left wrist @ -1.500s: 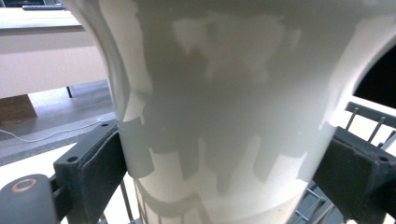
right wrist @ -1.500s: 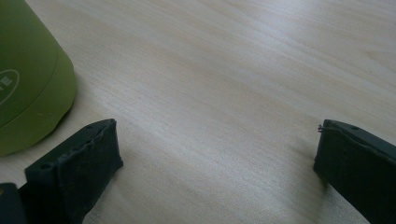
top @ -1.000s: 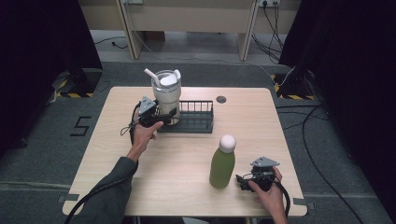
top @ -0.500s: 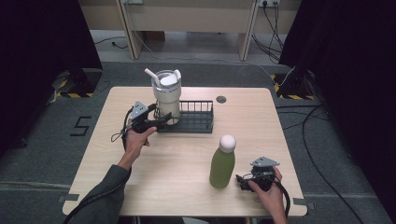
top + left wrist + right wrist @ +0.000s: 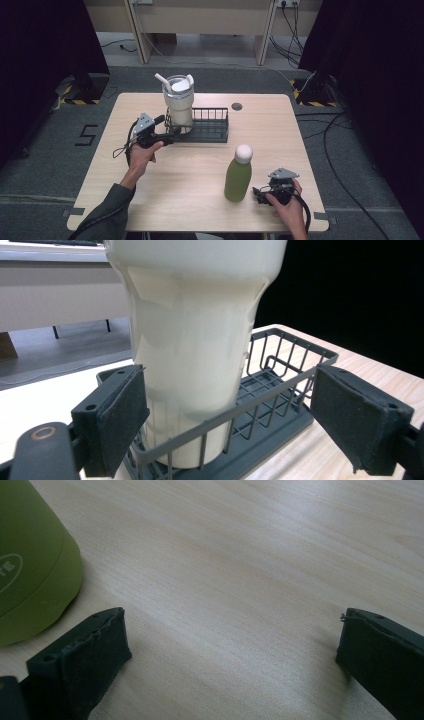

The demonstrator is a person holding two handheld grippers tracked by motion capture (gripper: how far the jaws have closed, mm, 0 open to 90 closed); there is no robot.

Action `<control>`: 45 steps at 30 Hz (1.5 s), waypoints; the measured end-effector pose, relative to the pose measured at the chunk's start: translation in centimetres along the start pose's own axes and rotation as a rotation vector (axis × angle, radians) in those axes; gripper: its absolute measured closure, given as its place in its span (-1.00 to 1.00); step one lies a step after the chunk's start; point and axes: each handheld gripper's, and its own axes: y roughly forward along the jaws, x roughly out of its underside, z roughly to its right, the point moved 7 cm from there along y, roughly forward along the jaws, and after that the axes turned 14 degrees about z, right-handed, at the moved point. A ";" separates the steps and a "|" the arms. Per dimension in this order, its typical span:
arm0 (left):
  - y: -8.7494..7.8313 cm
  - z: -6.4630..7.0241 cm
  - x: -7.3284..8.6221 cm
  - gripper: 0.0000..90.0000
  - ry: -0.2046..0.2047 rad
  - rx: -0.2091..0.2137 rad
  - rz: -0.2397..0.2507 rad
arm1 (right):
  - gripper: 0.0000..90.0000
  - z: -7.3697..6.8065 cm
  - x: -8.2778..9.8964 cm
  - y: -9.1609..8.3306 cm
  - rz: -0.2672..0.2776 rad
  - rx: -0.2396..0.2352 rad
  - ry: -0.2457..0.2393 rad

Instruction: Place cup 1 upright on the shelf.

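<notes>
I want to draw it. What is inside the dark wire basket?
A tall cream cup with a straw stands in the left end of the wire basket. The rest looks bare. The cup hides the bit of basket floor under it.

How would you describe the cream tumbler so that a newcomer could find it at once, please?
On the wooden table, look to the far side, where a dark wire basket sits. The cream tumbler stands upright in its left end. Unlike the green bottle nearer the person, it is pale, with a lid and straw.

Left gripper (image 5: 167, 138) and right gripper (image 5: 259, 194): black, grey 3-cornered top plates, black cables; dark grey sleeve (image 5: 105, 216) on left arm.
</notes>
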 end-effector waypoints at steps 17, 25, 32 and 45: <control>-3.1 0.7 0.2 -0.68 -0.003 0.025 -0.015 | -0.99 0.0 0.0 0.0 0.000 0.000 0.000; -4.2 1.1 0.6 -0.68 -0.001 0.034 -0.024 | -0.99 0.0 0.0 0.0 0.000 0.000 0.000; -5.2 1.4 1.5 -0.68 -0.004 0.043 -0.050 | -0.99 0.0 0.0 0.0 0.000 0.000 0.001; -8.3 2.1 4.0 -0.68 -0.009 0.078 -0.135 | -0.99 0.0 0.0 0.0 0.000 -0.001 -0.002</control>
